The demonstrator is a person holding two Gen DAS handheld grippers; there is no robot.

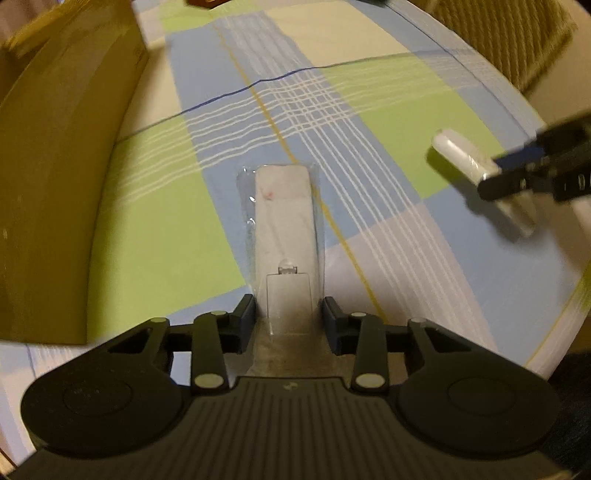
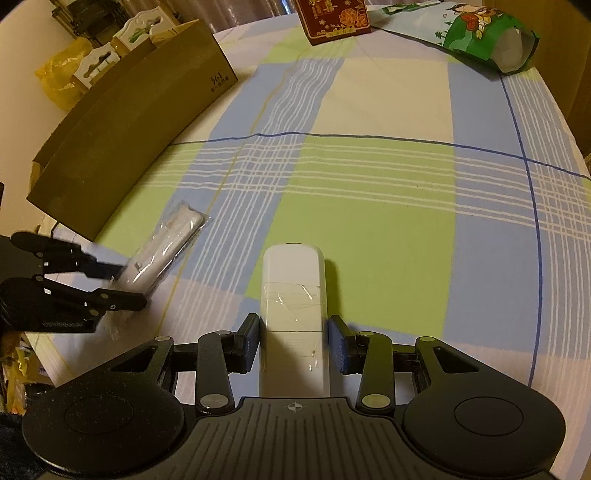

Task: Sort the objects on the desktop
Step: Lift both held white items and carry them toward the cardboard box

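My left gripper (image 1: 289, 312) is shut on a white remote in a clear plastic bag (image 1: 283, 225); it points forward over the checked tablecloth. The same bagged remote shows in the right wrist view (image 2: 162, 247), held by the left gripper (image 2: 125, 284). My right gripper (image 2: 293, 338) is shut on a white taped remote (image 2: 293, 291), a little above the cloth. In the left wrist view that remote (image 1: 465, 158) sticks out of the right gripper (image 1: 495, 173) at the right edge.
An open brown cardboard box (image 2: 129, 140) stands along the table's left side (image 1: 62, 177). A red patterned box (image 2: 334, 16) and a green snack bag (image 2: 487, 33) lie at the far edge. The checked tablecloth (image 2: 369, 206) covers the table. A woven chair back (image 1: 506, 40) is at the far right.
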